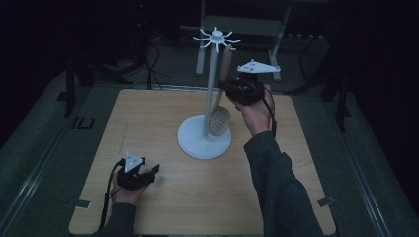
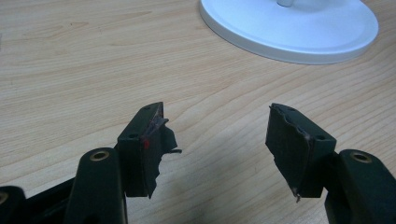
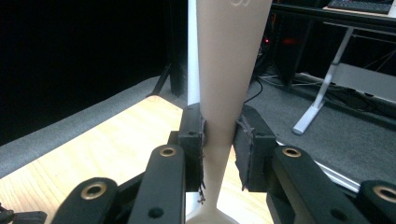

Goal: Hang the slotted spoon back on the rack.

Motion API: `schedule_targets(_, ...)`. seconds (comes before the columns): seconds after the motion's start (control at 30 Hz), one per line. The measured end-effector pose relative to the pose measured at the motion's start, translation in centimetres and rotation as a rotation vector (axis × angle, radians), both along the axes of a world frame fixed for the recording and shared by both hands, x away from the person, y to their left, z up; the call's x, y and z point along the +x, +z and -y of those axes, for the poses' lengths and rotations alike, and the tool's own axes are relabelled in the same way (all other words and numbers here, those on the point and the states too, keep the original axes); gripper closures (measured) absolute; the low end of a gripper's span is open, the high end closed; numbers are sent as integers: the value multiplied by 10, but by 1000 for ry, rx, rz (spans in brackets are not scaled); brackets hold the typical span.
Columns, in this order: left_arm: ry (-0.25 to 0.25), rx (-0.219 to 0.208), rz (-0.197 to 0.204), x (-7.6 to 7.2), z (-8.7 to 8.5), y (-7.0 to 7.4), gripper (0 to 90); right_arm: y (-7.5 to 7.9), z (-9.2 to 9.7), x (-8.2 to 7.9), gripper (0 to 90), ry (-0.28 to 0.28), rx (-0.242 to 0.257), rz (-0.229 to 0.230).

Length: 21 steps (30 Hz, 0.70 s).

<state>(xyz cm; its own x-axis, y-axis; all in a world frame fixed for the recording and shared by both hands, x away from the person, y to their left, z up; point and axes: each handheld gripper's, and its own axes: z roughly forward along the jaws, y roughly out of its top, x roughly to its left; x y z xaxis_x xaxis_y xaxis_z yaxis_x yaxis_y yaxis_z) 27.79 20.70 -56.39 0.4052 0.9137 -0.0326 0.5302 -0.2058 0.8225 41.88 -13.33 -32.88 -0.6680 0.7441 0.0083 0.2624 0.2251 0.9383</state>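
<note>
A white utensil stand (image 1: 203,140) with a thin pole and a crown of hooks (image 1: 216,37) rises from the middle of the wooden table (image 1: 148,123). A beige slotted spoon (image 1: 219,120) hangs upright beside the pole, bowl down, its handle top close to a hook. My right gripper (image 1: 228,88) is raised at mid-handle. In the right gripper view the handle (image 3: 231,56) runs between the pads, both against it, with my right gripper (image 3: 219,135) shut on it. My left gripper (image 1: 150,173) rests at the front left, and it (image 2: 217,121) stands open over bare wood.
The stand's round base (image 2: 289,28) lies just ahead of the left jaws. The white pole (image 3: 192,46) stands right behind the spoon handle. Dark floor with cables and table legs (image 1: 276,29) surrounds the table. Bare wood lies to the left and front.
</note>
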Motion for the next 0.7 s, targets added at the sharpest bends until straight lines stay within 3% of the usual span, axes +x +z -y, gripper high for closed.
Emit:
schedule_targets(0.37,-2,4,-2,0,1,-1,381,-7,2,-3,551,15,14,-2)
schedule_targets(0.7,0,4,2,0,1,0,377,-15,8,-5,384,-44,7,-9)
